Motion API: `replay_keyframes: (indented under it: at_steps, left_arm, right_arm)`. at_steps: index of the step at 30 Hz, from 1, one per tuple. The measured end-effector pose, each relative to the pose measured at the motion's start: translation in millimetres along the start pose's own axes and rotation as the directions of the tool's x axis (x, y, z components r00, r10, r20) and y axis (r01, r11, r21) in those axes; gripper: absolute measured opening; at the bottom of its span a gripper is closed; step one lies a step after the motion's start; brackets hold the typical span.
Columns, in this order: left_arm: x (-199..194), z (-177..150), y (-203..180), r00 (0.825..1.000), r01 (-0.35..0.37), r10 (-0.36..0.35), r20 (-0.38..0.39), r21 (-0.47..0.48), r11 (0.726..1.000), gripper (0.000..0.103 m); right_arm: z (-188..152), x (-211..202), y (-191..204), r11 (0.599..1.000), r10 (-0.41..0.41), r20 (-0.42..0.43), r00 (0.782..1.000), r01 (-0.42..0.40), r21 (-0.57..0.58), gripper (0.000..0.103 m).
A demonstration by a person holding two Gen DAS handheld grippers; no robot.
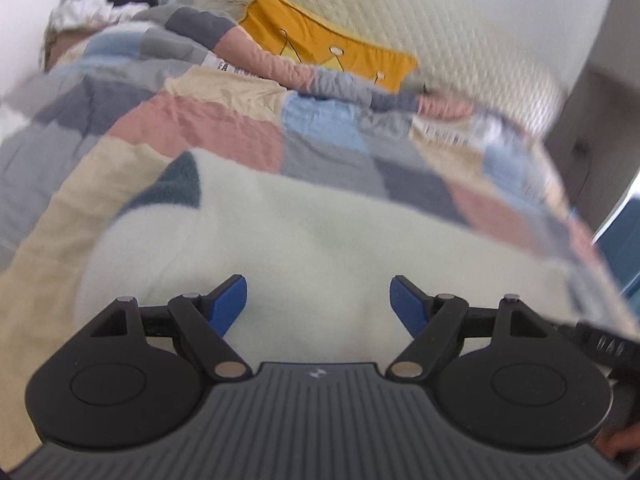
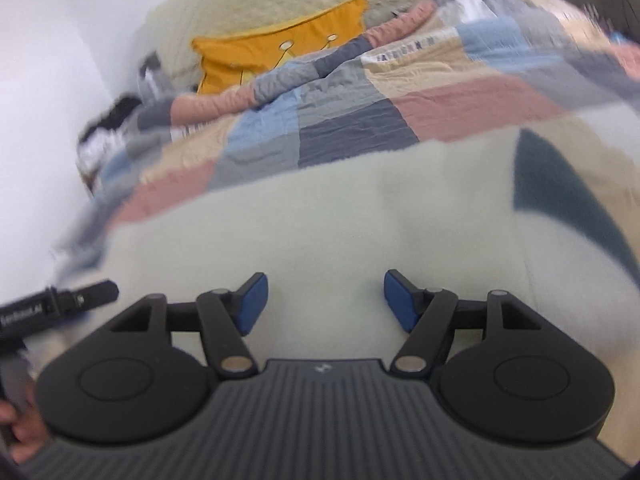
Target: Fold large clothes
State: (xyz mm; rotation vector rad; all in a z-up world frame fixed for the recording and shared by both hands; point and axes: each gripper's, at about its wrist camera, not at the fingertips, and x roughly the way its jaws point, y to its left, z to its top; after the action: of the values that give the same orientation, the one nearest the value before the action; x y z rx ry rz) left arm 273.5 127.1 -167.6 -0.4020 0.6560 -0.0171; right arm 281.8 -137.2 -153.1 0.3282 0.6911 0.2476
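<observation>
A pale fleece garment (image 1: 304,232) was laid flat on a patchwork quilt (image 1: 224,128) that covered the bed. A dark teal patch (image 1: 176,188) was seen at the fleece's far left in the left wrist view, and at the right (image 2: 560,192) in the right wrist view. Both views were blurred, so seams and edges of the fleece could not be made out.

The left gripper (image 1: 319,300) was held above the fleece, its blue pads (image 1: 230,304) spread wide with nothing between them but the cloth beneath. Whether the pads touched the fleece could not be told.

The right gripper (image 2: 324,300) was likewise held over the fleece (image 2: 320,208), its blue pads (image 2: 252,304) parted somewhat less widely, and nothing was gripped. A black part of the other gripper (image 2: 60,304) was seen at the left edge of the right wrist view, and fingers of a hand (image 2: 20,432) were glimpsed at the lower left corner.

Farther back, a yellow cushion (image 1: 320,36) was propped against a cream quilted headboard (image 1: 420,8), its lower edge tucked behind the quilt's rolled top. A heap of dark and white clothes (image 1: 104,0) was piled at the far left corner against the white wall (image 2: 60,40).
</observation>
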Motion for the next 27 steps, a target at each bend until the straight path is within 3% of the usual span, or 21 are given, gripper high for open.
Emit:
replay_keyframes:
  at_steps: [5,9,11,13,15,16,18,22,24,27]
  left_arm:
    - [-35.4,1.1,9.0,0.997,0.072,-0.073,-0.005,-0.132,0.989,0.083]
    - [-42.2,-15.3,20.6,0.992,0.098,-0.115,-0.058,-0.251,0.963,0.083]
    - [-34.1,-22.8,31.0,0.988,0.082,-0.118,-0.094,-0.322,0.943,0.084]
    - [-22.5,-27.9,43.7,0.983,0.074,-0.133,-0.126,-0.388,0.919,0.085]
    - [-9.7,-33.2,58.8,0.975,0.084,-0.17,-0.14,-0.478,0.875,0.091]
    - [-3.6,-36.3,67.1,0.97,0.096,-0.199,-0.139,-0.533,0.841,0.092]
    - [6.0,-41.9,81.0,0.963,0.106,-0.235,-0.129,-0.621,0.777,0.093]
    - [18.4,-46.1,97.6,0.961,0.13,-0.264,-0.083,-0.708,0.695,0.093]
    - [22.3,-46.3,105.5,0.963,0.142,-0.264,-0.048,-0.744,0.653,0.093]
    - [29.0,-45.5,117.1,0.964,0.148,-0.266,-0.022,-0.786,0.6,0.093]
  right_arm:
    - [-14.2,-29.0,12.0,0.985,0.15,-0.031,0.988,-0.147,0.092,0.068]
    - [-34.1,-26.4,18.8,0.933,0.294,-0.105,0.95,-0.262,0.246,0.068]
    - [-42.7,-17.1,19.6,0.916,0.313,-0.146,0.938,-0.257,0.308,0.068]
    - [-46.2,-5.7,21.6,0.926,0.29,-0.204,0.935,-0.22,0.307,0.068]
    - [-48.9,3.7,21.0,0.931,0.275,-0.238,0.932,-0.196,0.309,0.07]
    - [-50.7,7.1,17.9,0.922,0.281,-0.238,0.93,-0.194,0.334,0.082]
    - [-53.0,13.7,11.2,0.897,0.302,-0.232,0.924,-0.193,0.399,0.093]
    - [-49.9,15.7,-2.0,0.859,0.292,-0.179,0.94,-0.175,0.482,0.091]
    - [-50.3,16.6,-14.7,0.81,0.293,-0.131,0.947,-0.173,0.561,0.091]
    - [-54.1,19.1,-42.1,0.701,0.269,-0.06,0.961,-0.153,0.696,0.091]
